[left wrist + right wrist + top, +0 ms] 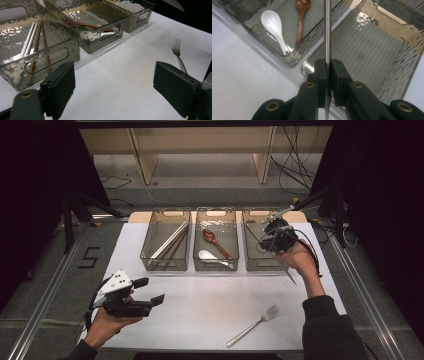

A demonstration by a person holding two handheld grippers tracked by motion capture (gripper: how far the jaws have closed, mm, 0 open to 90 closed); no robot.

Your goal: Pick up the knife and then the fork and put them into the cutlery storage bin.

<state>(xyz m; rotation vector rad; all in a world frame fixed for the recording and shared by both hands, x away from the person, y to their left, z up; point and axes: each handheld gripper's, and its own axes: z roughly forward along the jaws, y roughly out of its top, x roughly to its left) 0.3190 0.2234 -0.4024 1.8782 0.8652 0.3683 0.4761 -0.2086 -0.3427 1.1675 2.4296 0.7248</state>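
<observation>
While the right gripper [327,75] hangs over the right-hand clear smoked plastic bin [387,50], its fingers clamp a slim silver metal knife [327,30] held edge-on. Over the white surface [200,305], the left gripper [145,292] has fingers wide apart, and a silver fork [252,325] lies nearby.

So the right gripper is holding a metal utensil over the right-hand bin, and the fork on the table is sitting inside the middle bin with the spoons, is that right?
Not quite. The fork is not in the middle bin; it lies loose on the white table, as the high view shows. The rest holds: the right gripper is shut on a metal utensil over the right-hand bin, and the spoons are in the middle one.
</observation>
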